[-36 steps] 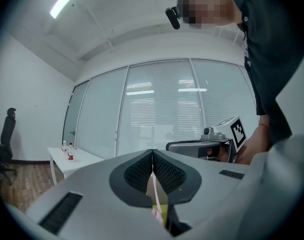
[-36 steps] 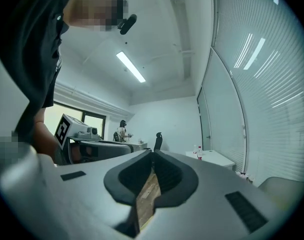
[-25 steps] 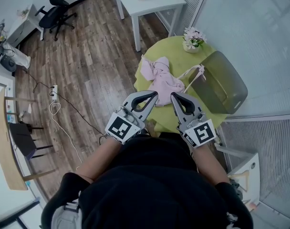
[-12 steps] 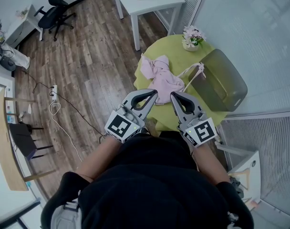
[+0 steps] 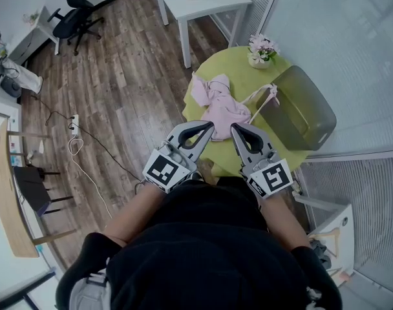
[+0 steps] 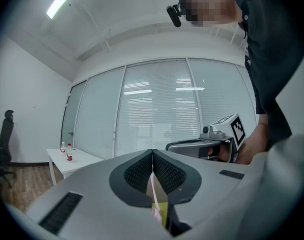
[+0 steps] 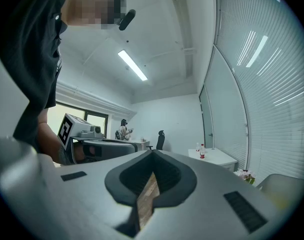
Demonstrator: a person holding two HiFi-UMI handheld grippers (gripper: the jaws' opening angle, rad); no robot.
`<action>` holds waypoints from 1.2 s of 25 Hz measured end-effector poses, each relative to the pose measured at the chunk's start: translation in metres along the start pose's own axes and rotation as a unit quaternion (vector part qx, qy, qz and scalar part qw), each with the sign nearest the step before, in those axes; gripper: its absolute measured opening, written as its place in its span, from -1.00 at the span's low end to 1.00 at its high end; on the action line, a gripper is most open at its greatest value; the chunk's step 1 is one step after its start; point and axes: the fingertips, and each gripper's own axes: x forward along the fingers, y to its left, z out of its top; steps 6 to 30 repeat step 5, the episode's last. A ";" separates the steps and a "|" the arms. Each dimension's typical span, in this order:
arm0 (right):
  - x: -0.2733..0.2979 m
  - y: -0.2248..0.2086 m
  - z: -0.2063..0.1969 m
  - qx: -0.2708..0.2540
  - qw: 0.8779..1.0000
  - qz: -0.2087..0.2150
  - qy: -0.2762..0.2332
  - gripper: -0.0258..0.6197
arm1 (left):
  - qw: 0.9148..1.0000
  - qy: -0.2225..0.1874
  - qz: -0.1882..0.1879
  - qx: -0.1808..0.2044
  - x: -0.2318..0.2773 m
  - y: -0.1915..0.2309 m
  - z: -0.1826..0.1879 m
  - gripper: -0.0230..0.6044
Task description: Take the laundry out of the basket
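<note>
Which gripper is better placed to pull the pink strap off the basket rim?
Probably right: the right gripper is nearer the basket and the pink strap. Its jaws are shut.

The head view looks steeply down onto the green table (image 5: 238, 66), upper centre. Each gripper view faces level along its jaws, sharing the other: right gripper (image 6: 170, 146) mid-right, left gripper (image 7: 140, 144) mid-left.
</note>
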 end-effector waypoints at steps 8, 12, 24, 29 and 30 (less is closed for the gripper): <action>-0.001 -0.002 0.001 0.000 1.000 -0.003 0.002 -0.85 | 1.000 0.005 -0.010 0.011 0.002 -0.004 0.003 -0.89; -0.001 -0.002 0.001 0.000 1.000 -0.003 0.002 -0.85 | 1.000 0.005 -0.010 0.011 0.002 -0.004 0.003 -0.89; -0.001 -0.002 0.001 0.000 1.000 -0.003 0.002 -0.85 | 1.000 0.005 -0.010 0.011 0.002 -0.004 0.003 -0.89; -0.001 -0.002 0.001 0.000 1.000 -0.003 0.002 -0.85 | 1.000 0.005 -0.010 0.011 0.002 -0.004 0.003 -0.89; -0.001 -0.002 0.001 0.000 1.000 -0.003 0.002 -0.85 | 1.000 0.005 -0.010 0.011 0.002 -0.004 0.003 -0.89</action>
